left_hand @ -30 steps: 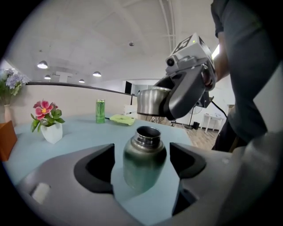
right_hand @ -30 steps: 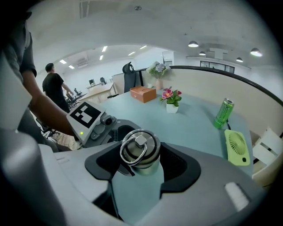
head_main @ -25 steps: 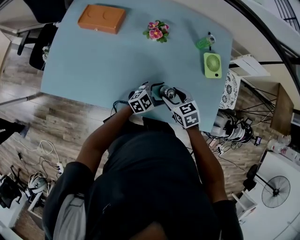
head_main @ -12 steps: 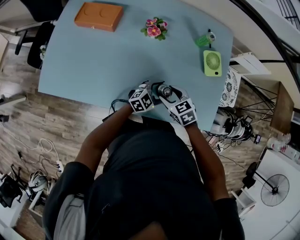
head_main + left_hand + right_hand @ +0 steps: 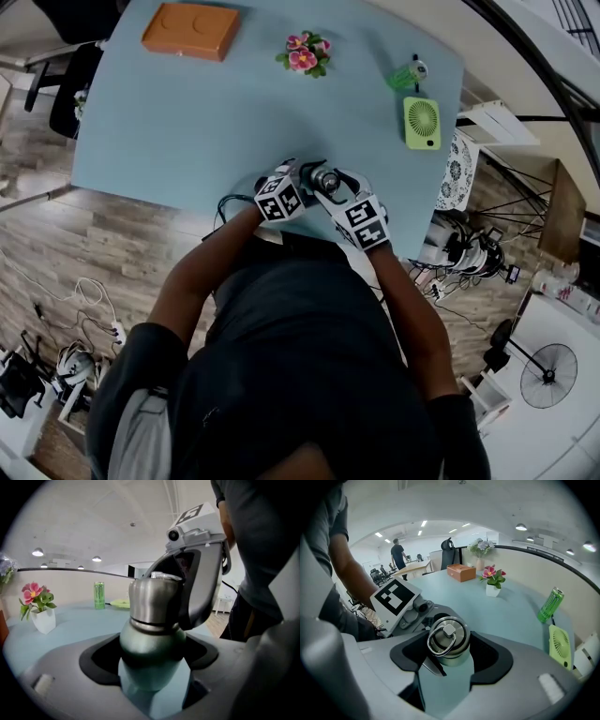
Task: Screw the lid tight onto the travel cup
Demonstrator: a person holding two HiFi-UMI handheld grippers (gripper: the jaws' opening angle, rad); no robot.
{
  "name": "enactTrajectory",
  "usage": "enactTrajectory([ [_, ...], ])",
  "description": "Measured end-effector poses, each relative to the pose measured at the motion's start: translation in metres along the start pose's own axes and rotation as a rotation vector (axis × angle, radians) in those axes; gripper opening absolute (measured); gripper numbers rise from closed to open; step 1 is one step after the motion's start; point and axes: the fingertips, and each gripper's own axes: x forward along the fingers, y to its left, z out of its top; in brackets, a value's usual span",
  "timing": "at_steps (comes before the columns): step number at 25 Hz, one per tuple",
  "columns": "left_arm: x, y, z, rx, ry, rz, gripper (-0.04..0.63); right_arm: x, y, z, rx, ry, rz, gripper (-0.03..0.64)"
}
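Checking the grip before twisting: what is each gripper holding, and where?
The left gripper holds the cup by its green body; the right gripper, the lid by its sides.

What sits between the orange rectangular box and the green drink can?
A small white pot of pink flowers stands between them, as the head view shows.

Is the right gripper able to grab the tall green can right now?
Probably not yet: the right gripper is clamped on the round steel lid, and the tall green can stands far across the light blue table.
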Motion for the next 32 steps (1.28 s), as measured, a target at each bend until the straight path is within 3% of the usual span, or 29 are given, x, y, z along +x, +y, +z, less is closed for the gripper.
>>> enactTrajectory([
  [5,-0.001,-0.001,0.000,0.006,-0.031,0.004,0.417,-0.002,0.005,-0.002,-0.045,0.045,0.031,0.259],
  [8,-0.002,-0.001,0.001,0.012,-0.042,-0.002,0.417,-0.009,0.010,-0.006,-0.194,0.119,0.095,0.261],
  [12,-0.001,-0.001,0.001,0.017,-0.047,-0.012,0.419,-0.025,0.004,-0.002,-0.545,0.236,0.189,0.268],
  [16,-0.001,-0.001,0.001,0.017,-0.048,-0.014,0.419,-0.038,0.019,0.006,-0.974,0.357,0.376,0.270],
  [19,-0.001,-0.001,0.001,0.016,-0.050,-0.015,0.419,-0.041,0.026,0.010,-1.190,0.385,0.463,0.270],
  [23,-0.001,-0.001,0.001,0.016,-0.053,-0.018,0.419,-0.032,0.013,0.002,-1.432,0.432,0.491,0.270],
  [27,-0.001,-0.001,0.002,0.017,-0.056,-0.018,0.419,-0.021,0.006,-0.008,-1.565,0.434,0.506,0.270],
  [32,-0.002,-0.001,0.003,0.018,-0.062,-0.017,0.419,-0.013,0.013,-0.004,-1.583,0.350,0.511,0.267],
])
